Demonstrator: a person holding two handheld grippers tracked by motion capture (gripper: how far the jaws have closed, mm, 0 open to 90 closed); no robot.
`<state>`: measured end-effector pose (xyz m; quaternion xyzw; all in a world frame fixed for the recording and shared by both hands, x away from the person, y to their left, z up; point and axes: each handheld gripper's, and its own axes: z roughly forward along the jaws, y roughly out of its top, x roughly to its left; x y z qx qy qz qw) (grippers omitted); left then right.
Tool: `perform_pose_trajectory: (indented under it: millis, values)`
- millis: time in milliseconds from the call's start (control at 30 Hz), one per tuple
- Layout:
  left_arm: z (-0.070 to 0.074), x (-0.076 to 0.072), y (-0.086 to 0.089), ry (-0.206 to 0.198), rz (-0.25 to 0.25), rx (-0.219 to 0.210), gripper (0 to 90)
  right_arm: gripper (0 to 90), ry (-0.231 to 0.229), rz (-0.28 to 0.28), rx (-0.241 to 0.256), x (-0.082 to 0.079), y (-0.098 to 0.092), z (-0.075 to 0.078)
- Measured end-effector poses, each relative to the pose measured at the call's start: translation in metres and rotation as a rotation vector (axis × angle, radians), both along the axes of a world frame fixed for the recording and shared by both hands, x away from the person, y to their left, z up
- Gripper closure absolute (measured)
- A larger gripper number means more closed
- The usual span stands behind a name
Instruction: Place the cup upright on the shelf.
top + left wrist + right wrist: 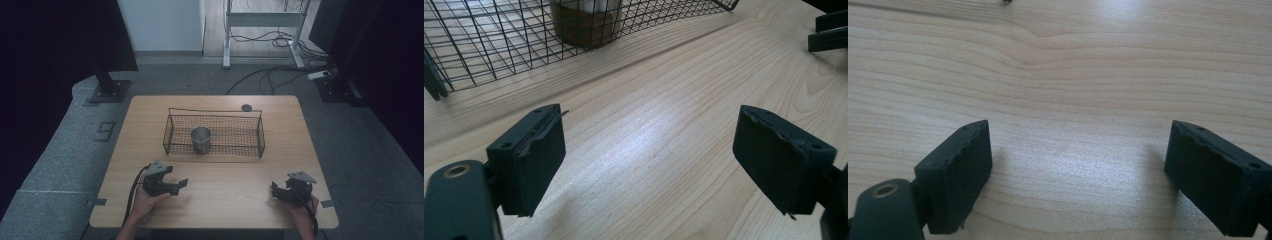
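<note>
Near the front left corner of the surface (125, 150), the left tool (181, 185) rests low over the wood in a person's hand (145, 200), released, its jaws spread wide with nothing between them; in the left gripper view the same tool (649, 160) looks past bare wood grain toward the basket (489, 45). That wire basket (260, 135) sits in the middle of the surface toward the far edge, and a metal cup (201, 139) stands upright inside it, left of the basket's centre, apart from the wire walls as far as can be told. Just beyond the basket's far right corner lies a small dark round disc (246, 107), close to the far edge. Near the front right corner the right tool (275, 190) is likewise released, jaws wide apart and holding nothing; the right gripper view shows this tool (1078, 170) over plain wood. Neither tool touches the cup or the basket, so the work seems to be at its opening step, before any reach. The left tool lies nearer the cup, and the next move probably calls for lifting it over the basket's near wall, coming down onto the cup from above, and clenching on its rim without catching the wire.
</note>
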<state>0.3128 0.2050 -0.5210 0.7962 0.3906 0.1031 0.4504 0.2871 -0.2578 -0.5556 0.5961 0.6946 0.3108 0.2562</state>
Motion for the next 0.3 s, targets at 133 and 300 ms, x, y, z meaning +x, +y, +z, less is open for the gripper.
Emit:
perform_pose_trajectory:
  millis: [133, 300]
  values:
    - [-0.0007, -0.0014, -0.0011, 0.002, 0.005, -0.003, 14.1, 11.4, 0.000, 0.001, 0.000, 0.0004, 0.0000, 0.0000]
    - [-0.0029, -0.0015, -0.0004, 0.010, 0.016, 0.000, 14.2, 11.4, -0.001, 0.004, 0.000, 0.0008, -0.0002, 0.0000]
